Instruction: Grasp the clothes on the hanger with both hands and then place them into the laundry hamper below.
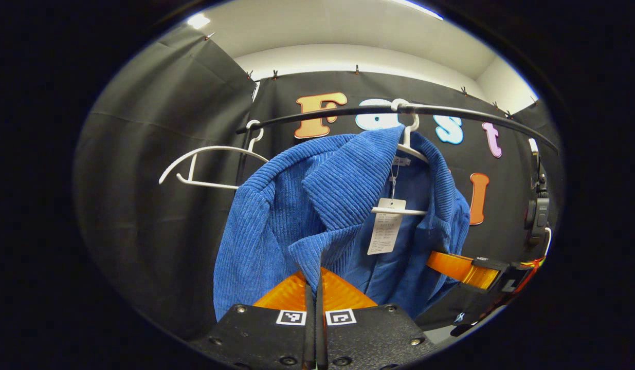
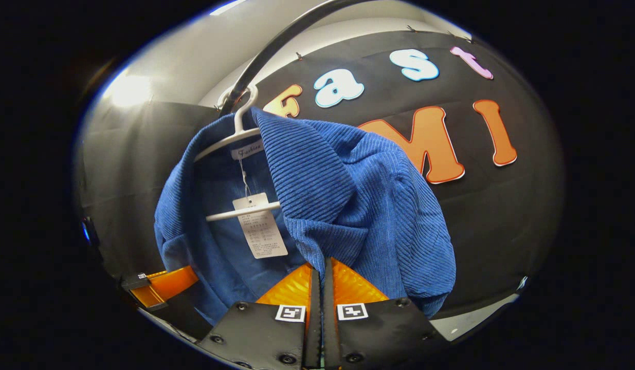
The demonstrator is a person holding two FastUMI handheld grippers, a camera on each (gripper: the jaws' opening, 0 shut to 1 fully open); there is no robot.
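An empty white hanger (image 1: 209, 167) hangs at the left of the rail (image 1: 399, 110). Beside it the blue corduroy jacket (image 1: 296, 205) sits on its own hanger (image 1: 407, 149), a paper tag (image 1: 385, 226) dangling inside. The left gripper (image 1: 315, 288) has its fingers pinched together on the lapel edge; the right gripper (image 2: 322, 277) is likewise clamped on the opposite lapel. Judged: paired grips allow lifting the garment clear. Hamper not sighted.

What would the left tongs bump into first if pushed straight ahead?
Probably the blue corduroy jacket: the left tongs already look shut on its front edge, so more jacket lies directly ahead.
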